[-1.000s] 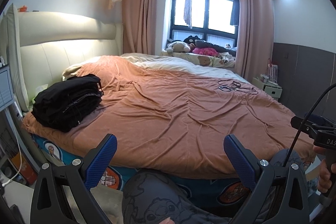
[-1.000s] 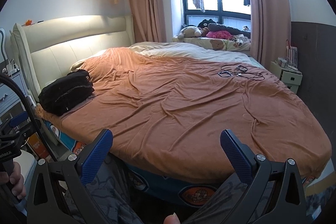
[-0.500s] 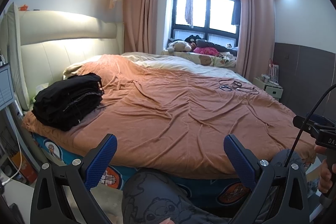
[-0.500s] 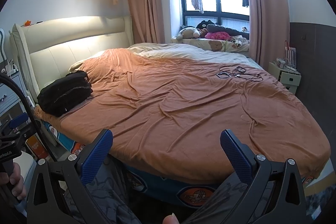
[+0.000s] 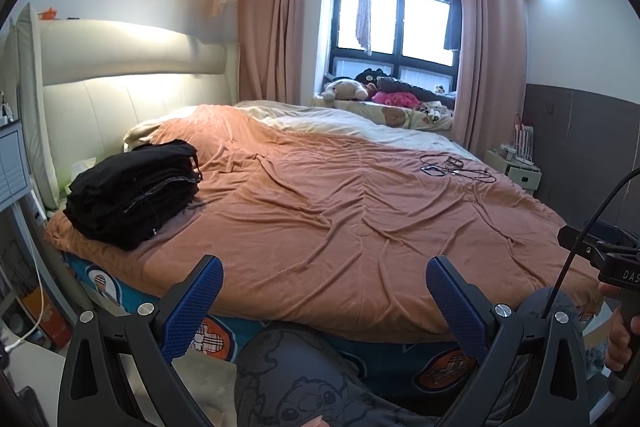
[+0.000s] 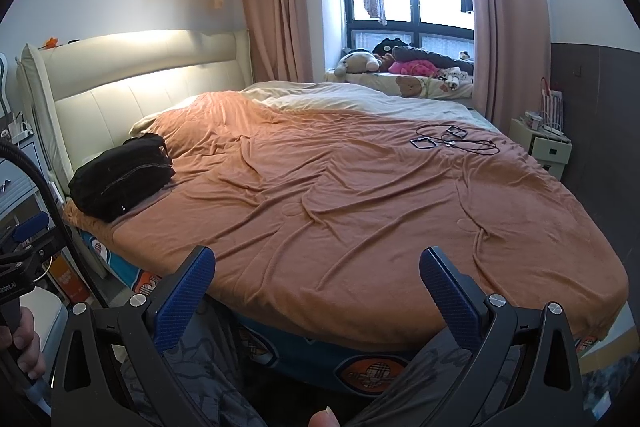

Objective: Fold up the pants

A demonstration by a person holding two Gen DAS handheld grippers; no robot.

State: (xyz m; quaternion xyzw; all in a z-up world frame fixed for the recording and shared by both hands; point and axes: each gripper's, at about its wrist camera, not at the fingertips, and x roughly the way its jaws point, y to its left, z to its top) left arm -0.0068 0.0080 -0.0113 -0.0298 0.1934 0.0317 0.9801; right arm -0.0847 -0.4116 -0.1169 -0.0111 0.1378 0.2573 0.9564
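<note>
Daylight from a curtained window falls on the wide bed covered by a rumpled orange-brown blanket [image 5: 360, 211], which is kept bare in the middle, presumably as folding space. Black folded pants in a neat stack [image 5: 132, 191] are set aside at the corner by the cream headboard [image 6: 132, 75]. Both the left claw [image 5: 324, 301] and the right claw [image 6: 316, 291] are held low at the bed's near edge, jaws spread apart and empty, well away from the stack.

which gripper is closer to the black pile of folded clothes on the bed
Left. The left gripper sits nearer the black pile, which lies ahead to its left; the right gripper is farther out to the right.
</note>
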